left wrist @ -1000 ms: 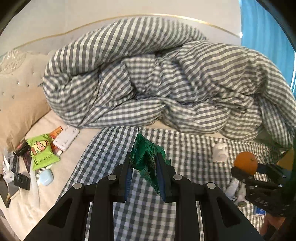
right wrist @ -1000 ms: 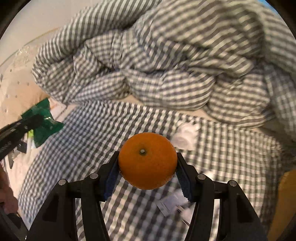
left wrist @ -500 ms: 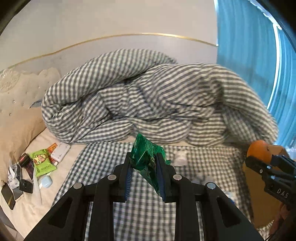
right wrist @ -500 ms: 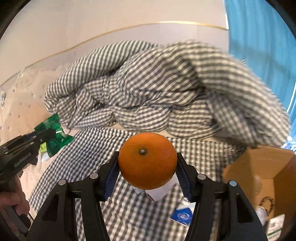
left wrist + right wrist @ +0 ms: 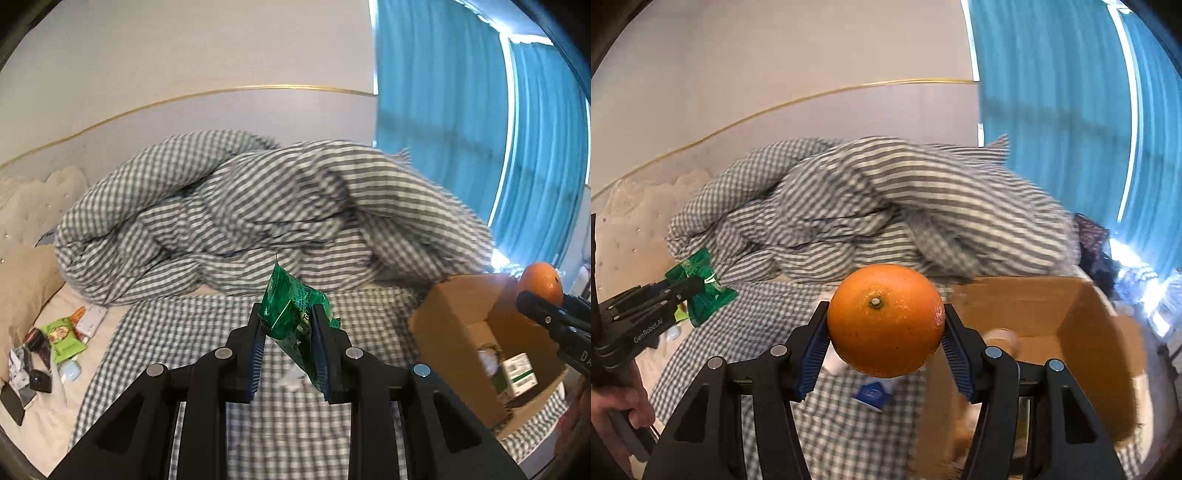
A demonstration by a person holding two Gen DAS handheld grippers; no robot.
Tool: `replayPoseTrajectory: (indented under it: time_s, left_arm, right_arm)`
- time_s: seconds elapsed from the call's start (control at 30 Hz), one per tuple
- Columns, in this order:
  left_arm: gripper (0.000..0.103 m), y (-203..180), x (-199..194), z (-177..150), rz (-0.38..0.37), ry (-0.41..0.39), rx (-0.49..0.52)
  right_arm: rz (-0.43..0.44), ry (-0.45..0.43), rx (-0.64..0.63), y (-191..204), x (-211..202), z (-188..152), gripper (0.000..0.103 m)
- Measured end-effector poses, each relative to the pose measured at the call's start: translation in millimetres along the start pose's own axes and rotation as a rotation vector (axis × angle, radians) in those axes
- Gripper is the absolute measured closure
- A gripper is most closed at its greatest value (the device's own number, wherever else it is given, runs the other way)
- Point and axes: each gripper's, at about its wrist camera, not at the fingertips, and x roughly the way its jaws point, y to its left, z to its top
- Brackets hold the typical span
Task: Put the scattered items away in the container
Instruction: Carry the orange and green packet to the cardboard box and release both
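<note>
Box contents: cardboard box (image 5: 454, 325) interior blurred, partly cut off.
Left hand-held gripper (image 5: 288, 347): clamped narrow on green packet (image 5: 291, 314).
Right hand-held gripper (image 5: 884, 350): gripped orange (image 5: 884, 319), half-wide.

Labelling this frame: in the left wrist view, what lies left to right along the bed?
Pile of small items → green packet in the left gripper → cardboard box → orange in the right gripper.

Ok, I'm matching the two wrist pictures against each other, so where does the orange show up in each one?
Left wrist view: the orange sits at the far right edge, gripped by the right gripper, above the cardboard box.
Right wrist view: the orange fills the centre, clamped between the right gripper's blue pads.
Shared landmark: the cardboard box, right of centre in both views.
</note>
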Motion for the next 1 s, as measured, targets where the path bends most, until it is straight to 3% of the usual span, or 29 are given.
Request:
replayPoseTrajectory:
  time_s: [0.47,0.7,1.0]
  left_arm:
    - [0.079,-122.9,-3.9,20.6,-0.189,-0.029,0.074]
    - [0.079,-177.4,6.1,18.3,-0.259,-0.007,0.12]
    - [0.079,-202.0,23.7,18.0,-0.274,0.013,0.146]
  right_arm:
    - [-0.17,-0.022,0.061,-115.2,-65.2,-12.2,0.046]
    - [-0.198,0.002,0.08,-148.7,-61.8,-20.5,0.046]
    - [-0.202,0.037,0.109,-170.9,-36.2,-26.7,0.046]
